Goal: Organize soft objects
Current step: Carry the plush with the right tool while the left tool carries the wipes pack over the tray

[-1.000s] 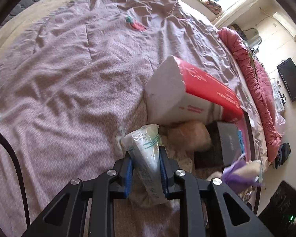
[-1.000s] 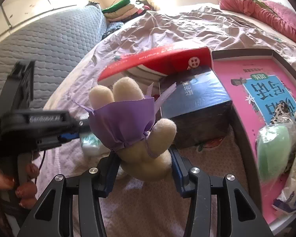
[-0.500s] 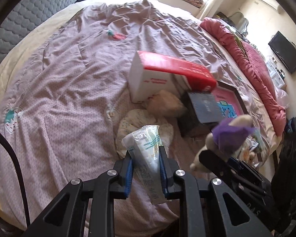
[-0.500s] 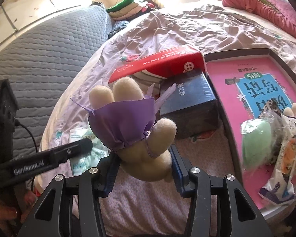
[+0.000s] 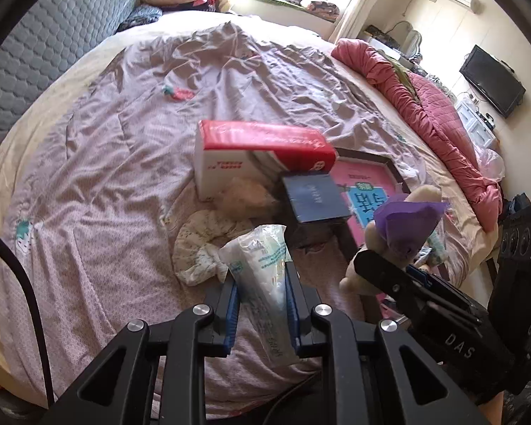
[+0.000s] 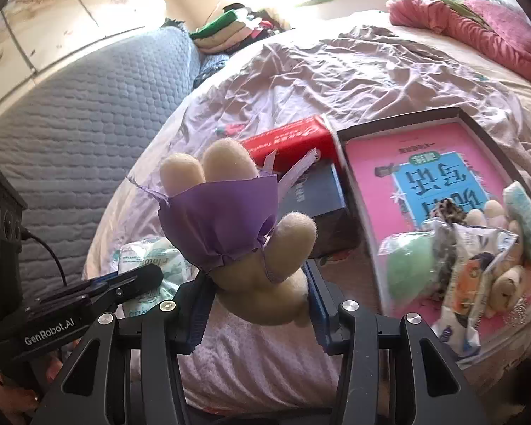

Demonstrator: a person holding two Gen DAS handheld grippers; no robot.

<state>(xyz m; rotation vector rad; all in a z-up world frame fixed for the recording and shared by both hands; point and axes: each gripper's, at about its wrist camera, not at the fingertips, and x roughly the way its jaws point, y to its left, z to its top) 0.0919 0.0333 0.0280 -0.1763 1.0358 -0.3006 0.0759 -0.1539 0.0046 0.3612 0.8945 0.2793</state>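
My left gripper [image 5: 261,283] is shut on a clear plastic-wrapped packet [image 5: 262,265] with green print, held above the bed's near edge. My right gripper [image 6: 258,294] is shut on a cream plush toy in a purple dress [image 6: 237,226], upside down with its legs up. The toy also shows in the left wrist view [image 5: 403,226], right of the packet. The packet shows in the right wrist view [image 6: 148,258] at lower left. A dark tray [image 6: 400,120] with a pink bottom holds several soft items, among them a green pouch [image 6: 407,265] and a small bear [image 6: 506,283].
A red-and-white tissue pack [image 5: 262,152] and a dark blue box [image 5: 315,198] lie beside the tray on the mauve bedspread [image 5: 106,141]. A crumpled floral cloth [image 5: 201,241] and a beige lump [image 5: 244,194] lie nearby. A pink quilt [image 5: 424,106] runs along the far side.
Both grippers have pulled back and up from the bed with their loads. The left view now shows far more of the bed, and the tray's contents have come into the right view.
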